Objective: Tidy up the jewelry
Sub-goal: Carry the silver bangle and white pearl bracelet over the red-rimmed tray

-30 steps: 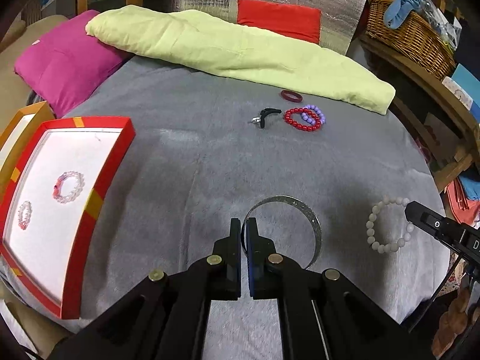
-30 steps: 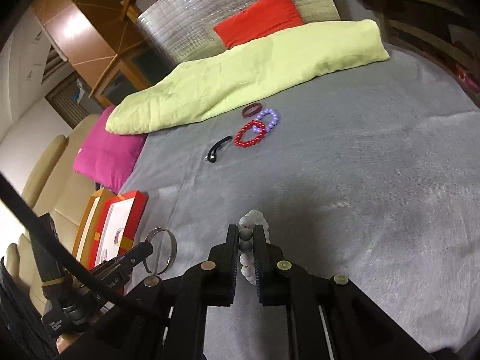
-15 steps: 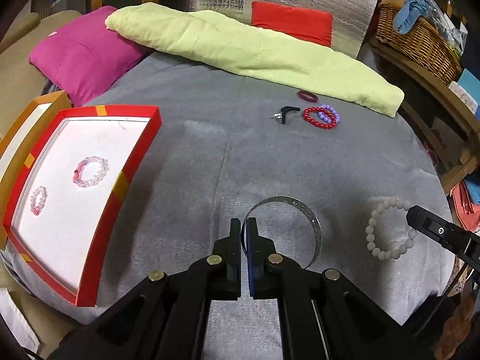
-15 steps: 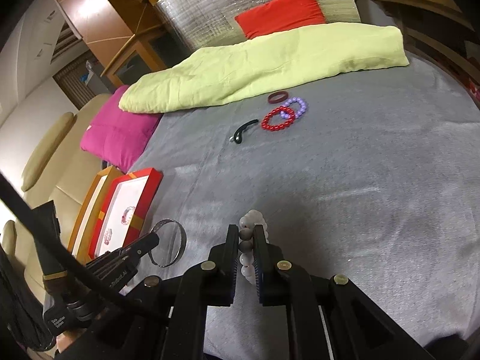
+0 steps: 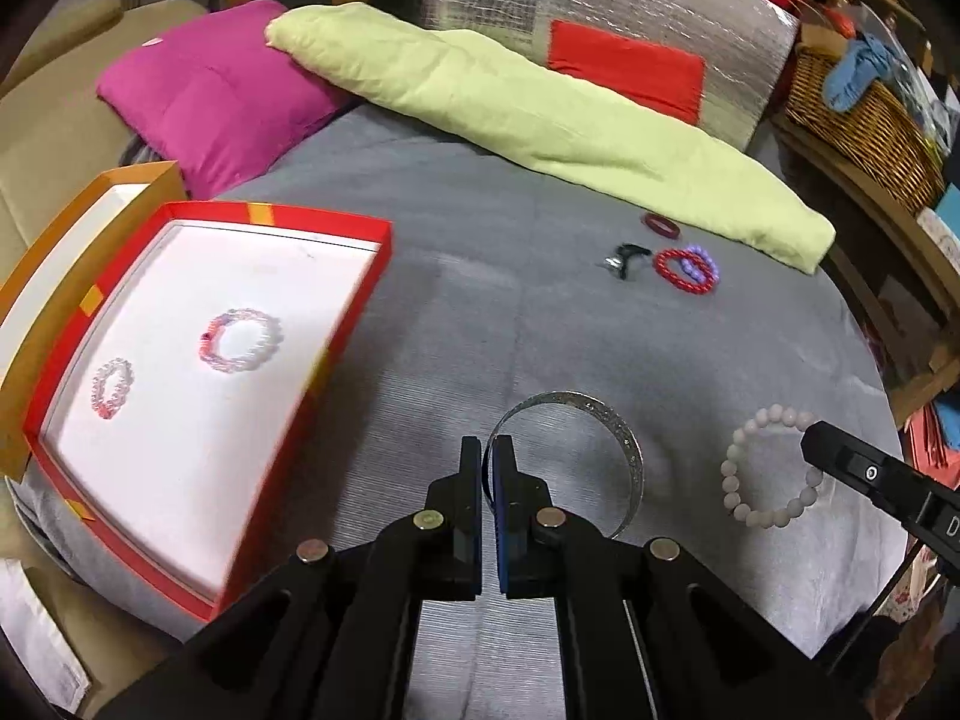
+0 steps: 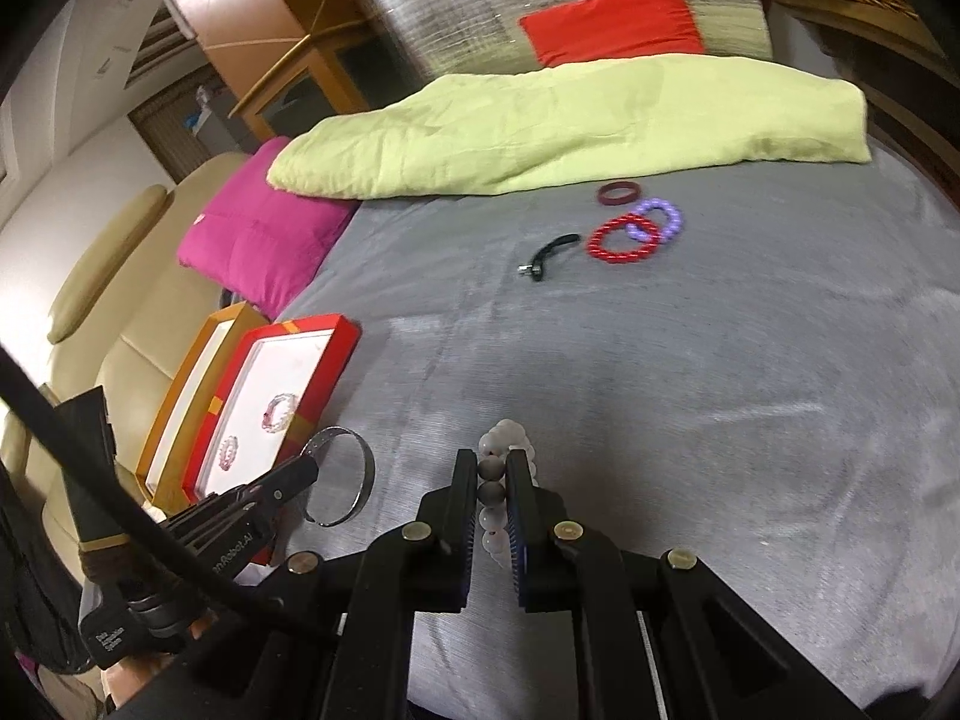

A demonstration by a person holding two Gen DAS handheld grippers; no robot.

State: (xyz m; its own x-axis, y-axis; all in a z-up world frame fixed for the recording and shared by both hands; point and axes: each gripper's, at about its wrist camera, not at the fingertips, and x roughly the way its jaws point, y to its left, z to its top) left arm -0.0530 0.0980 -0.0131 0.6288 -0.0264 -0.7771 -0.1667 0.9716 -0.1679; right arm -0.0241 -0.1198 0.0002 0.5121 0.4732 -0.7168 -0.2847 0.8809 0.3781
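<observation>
Left claw (image 5: 488, 456): clamped on thin silver bangle (image 5: 624, 450), flat engraved metal band
Right claw (image 6: 493, 471): clamped on white bead bracelet (image 5: 756, 510), round matte beads
Red tray (image 5: 354, 300): left, white inside, two pink bead bracelets (image 5: 240, 341)
Far, grey bed (image 5: 456, 300): glossy red bead bracelet (image 5: 678, 273) touching purple bead bracelet (image 5: 699, 261), dark red ring (image 5: 662, 224)

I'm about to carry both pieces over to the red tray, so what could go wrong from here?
The left gripper pinches only the thin edge of the silver bangle, so it may twist or slip out. The white bead bracelet dangles from the right gripper and could snag the red tray wall. Either piece might land on the two bracelets already inside.
</observation>
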